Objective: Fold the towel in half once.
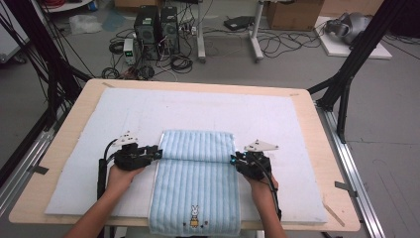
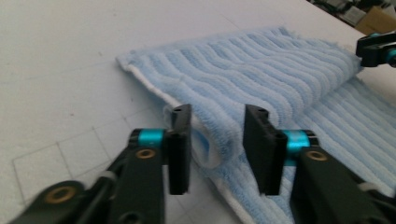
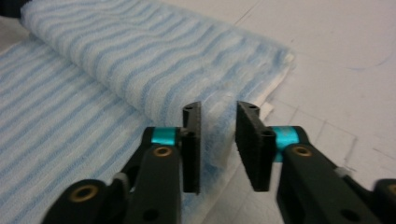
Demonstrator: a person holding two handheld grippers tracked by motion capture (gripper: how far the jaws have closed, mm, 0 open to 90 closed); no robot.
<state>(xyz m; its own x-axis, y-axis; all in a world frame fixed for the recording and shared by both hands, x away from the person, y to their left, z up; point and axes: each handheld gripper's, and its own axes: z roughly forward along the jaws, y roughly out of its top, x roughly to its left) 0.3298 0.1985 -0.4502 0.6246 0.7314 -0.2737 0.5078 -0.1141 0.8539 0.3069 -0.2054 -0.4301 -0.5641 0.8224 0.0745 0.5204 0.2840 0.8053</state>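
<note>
Both tongs parted, rabbit-printed towel (image 1: 196, 178)

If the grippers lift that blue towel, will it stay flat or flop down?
Probably flop: the towel already bends softly over itself and droops off the table's near edge. Its fluffy ribbed pile likely grips well, not slippery. It looks light and unbreakable.

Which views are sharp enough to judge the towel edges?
High view: even light, sharp, towel small. Left gripper view: fold between the open left gripper fairly clear, far end soft. Right gripper view: right gripper sharp, towel blurred.
</note>
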